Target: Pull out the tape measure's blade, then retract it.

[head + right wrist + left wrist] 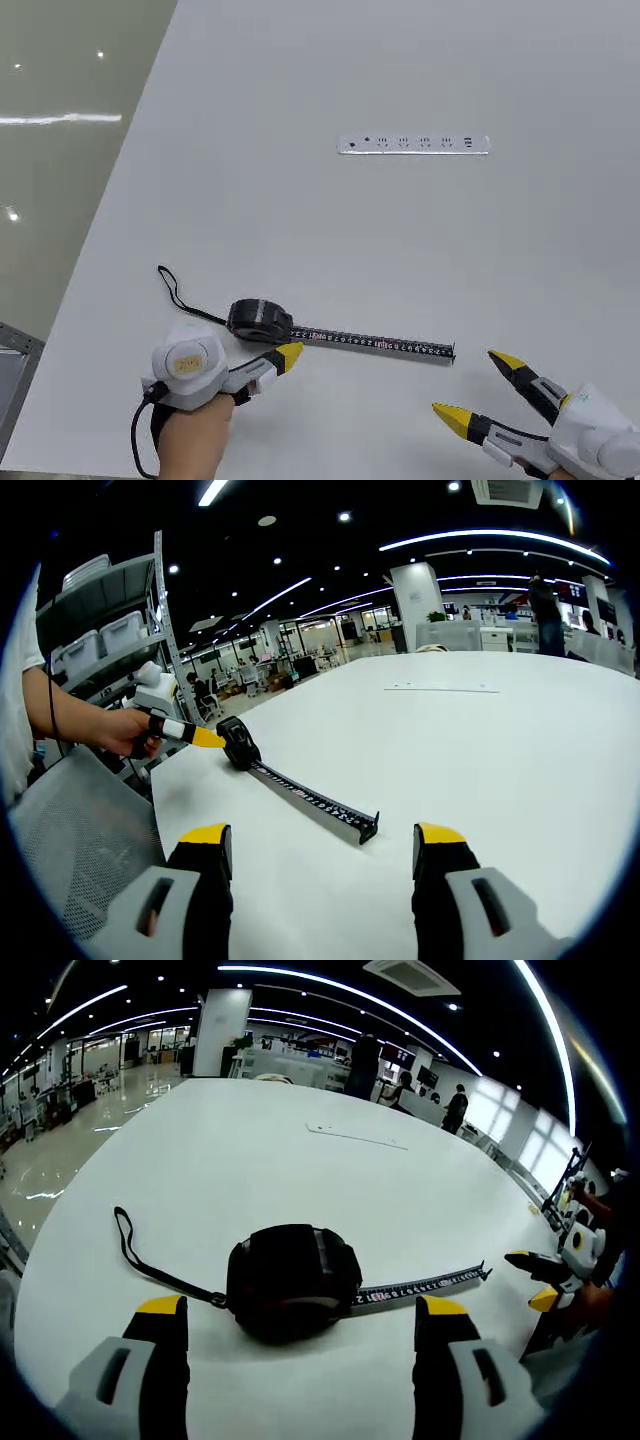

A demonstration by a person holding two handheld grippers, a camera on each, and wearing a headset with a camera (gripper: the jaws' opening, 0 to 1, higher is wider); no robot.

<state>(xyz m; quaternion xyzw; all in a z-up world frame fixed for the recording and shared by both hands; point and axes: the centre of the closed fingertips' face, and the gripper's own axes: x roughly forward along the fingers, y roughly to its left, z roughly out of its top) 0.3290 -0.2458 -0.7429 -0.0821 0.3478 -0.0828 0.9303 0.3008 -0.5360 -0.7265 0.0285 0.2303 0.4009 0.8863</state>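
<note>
Lying on the counter [400, 230], the tape measure's case [260, 320] is noted with its blade [375, 345] extended flat. The right gripper [478, 385] is spread, empty, near the blade's hook. The left gripper [300, 1305] is likewise spread, empty, just short of the case. The case is judged hard, compact, slippery, best taken across its flanks; the blade is judged thin and springy.

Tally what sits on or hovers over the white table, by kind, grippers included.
Tape measure: 1
Power strip: 1
Grippers: 2, the left gripper and the right gripper
Total: 4
</note>
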